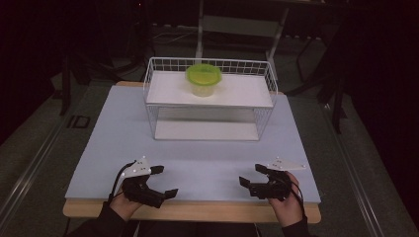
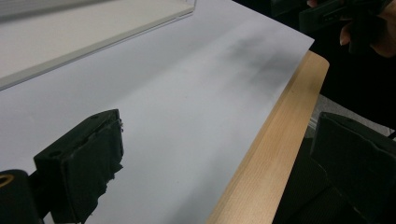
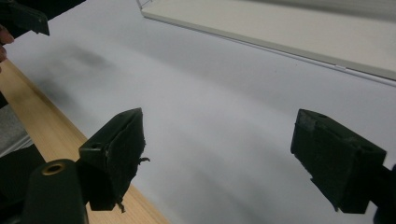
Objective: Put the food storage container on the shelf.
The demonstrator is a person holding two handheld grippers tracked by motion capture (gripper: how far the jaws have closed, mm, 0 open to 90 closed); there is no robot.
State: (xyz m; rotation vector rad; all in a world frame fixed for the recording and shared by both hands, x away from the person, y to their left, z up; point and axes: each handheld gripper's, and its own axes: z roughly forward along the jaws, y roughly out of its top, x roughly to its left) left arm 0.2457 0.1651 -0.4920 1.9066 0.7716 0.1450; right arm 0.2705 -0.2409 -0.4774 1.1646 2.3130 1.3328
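A green-lidded clear tub (image 1: 203, 79) stands on the top shelf of a white wire rack (image 1: 150, 106) at the far middle of the table. My left gripper (image 1: 163, 181) rests low at the table's near left edge, open, with nothing between its jaws. My right gripper (image 1: 252, 175) sits at the near right, also open and empty. In the left gripper view the two black pads (image 2: 84, 170) stand wide apart over the pale mat and the wooden edge (image 2: 266, 154). In the right gripper view the pads (image 3: 116, 151) are spread over the bare mat.
A pale blue-grey mat (image 1: 197, 163) covers the wooden table (image 1: 197, 211). The rack's lower white shelf (image 1: 205, 131) holds nothing. Dark floor, table legs and stands surround the table at the back.
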